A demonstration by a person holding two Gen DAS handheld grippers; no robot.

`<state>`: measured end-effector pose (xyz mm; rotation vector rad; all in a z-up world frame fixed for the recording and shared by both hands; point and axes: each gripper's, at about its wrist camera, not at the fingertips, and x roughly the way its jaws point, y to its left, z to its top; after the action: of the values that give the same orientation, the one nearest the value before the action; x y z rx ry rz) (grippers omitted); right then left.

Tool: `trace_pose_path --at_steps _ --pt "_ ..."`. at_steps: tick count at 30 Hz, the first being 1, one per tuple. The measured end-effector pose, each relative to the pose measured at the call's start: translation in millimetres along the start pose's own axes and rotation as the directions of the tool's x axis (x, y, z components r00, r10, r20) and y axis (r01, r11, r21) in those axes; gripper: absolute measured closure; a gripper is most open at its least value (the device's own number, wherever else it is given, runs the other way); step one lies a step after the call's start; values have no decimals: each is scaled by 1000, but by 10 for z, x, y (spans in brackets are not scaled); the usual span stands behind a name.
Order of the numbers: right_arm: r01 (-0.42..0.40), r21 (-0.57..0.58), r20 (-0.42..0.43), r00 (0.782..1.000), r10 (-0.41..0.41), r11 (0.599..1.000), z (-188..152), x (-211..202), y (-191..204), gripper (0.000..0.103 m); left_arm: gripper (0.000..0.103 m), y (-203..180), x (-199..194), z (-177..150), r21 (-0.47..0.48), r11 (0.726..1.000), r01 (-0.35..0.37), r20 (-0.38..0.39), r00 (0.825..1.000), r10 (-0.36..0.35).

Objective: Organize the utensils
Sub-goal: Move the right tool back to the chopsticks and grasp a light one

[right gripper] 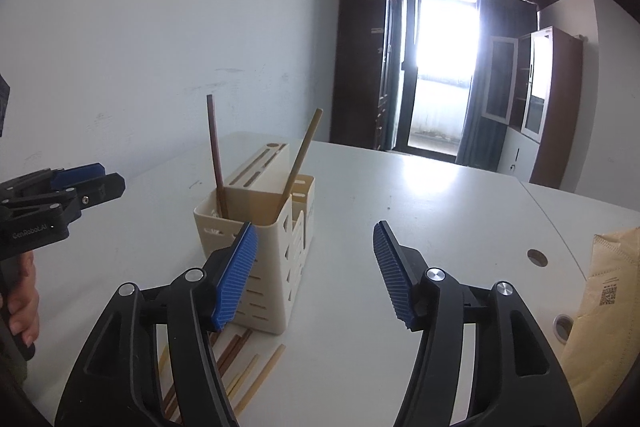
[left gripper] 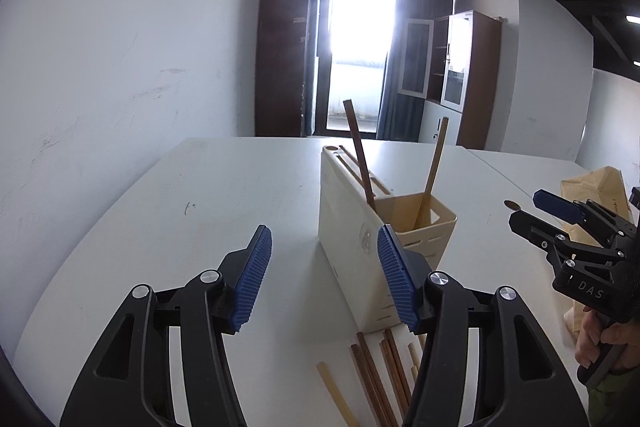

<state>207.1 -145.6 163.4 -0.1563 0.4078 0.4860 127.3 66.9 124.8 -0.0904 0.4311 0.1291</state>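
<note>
Hovering with jaws spread and nothing between them, the left gripper (left gripper: 324, 279) hangs low over the white table (left gripper: 168, 227), aimed just past the near end of the cream utensil holder (left gripper: 352, 227). Beside it the right gripper (right gripper: 316, 275) stands equally parted and empty, tilted down at the open bin of the same holder (right gripper: 256, 247). Both look poised to pick up, not to carry

Below the fingers lies what I take to be their target: a loose bundle of chopsticks (left gripper: 380, 375) flat on the table, touching or almost touching the holder's near foot, dark brown ones mixed with pale ones. From the right side the same sticks (right gripper: 236, 367) show partly hidden under the left finger of that gripper

2 chopsticks already stand in the bin, a dark chopstick (right gripper: 216, 151) leaning against the slotted block and a pale chopstick (right gripper: 302, 155) slanting the other way, so sorting seems begun but far from finished. Upright storage keeps the tips in the bin, which is likely why they rest there

Further right a brown paper bag (right gripper: 600, 307) sits at the table edge, well apart from the holder
</note>
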Motion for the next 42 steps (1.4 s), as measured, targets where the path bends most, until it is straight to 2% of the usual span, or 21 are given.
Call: trace_pose_path --at_steps 5,12,19,26,31,34,39,42 --pt "-3 -13 -35 999 3 1000 -176 14 99 38 44 20 23 -148 -6 1000 -2 -40 999 2" --pt "-13 51 -114 993 19 999 -487 126 115 38 43 19 101 -389 -3 1000 -10 -98 995 10" --pt "-6 111 -236 971 32 994 -782 419 75 38 43 25 270 -571 7 999 -31 -158 987 32" --pt "5 146 -306 951 40 989 -925 620 56 38 43 101 512 -732 -15 1000 -20 -272 962 16" --pt "16 143 -359 932 37 990 -1007 798 138 38 43 130 682 -872 -7 1000 -24 -350 936 20" --pt "22 145 -382 923 35 989 -1054 879 195 38 43 163 748 -916 -24 999 -26 -388 921 15" --pt "36 130 -421 907 23 991 -1126 977 262 38 43 147 812 -994 -9 1000 -26 -422 906 20" --pt "43 131 -439 898 19 990 -1176 1031 271 38 51 142 884 -1041 -3 1000 -22 -441 897 18"
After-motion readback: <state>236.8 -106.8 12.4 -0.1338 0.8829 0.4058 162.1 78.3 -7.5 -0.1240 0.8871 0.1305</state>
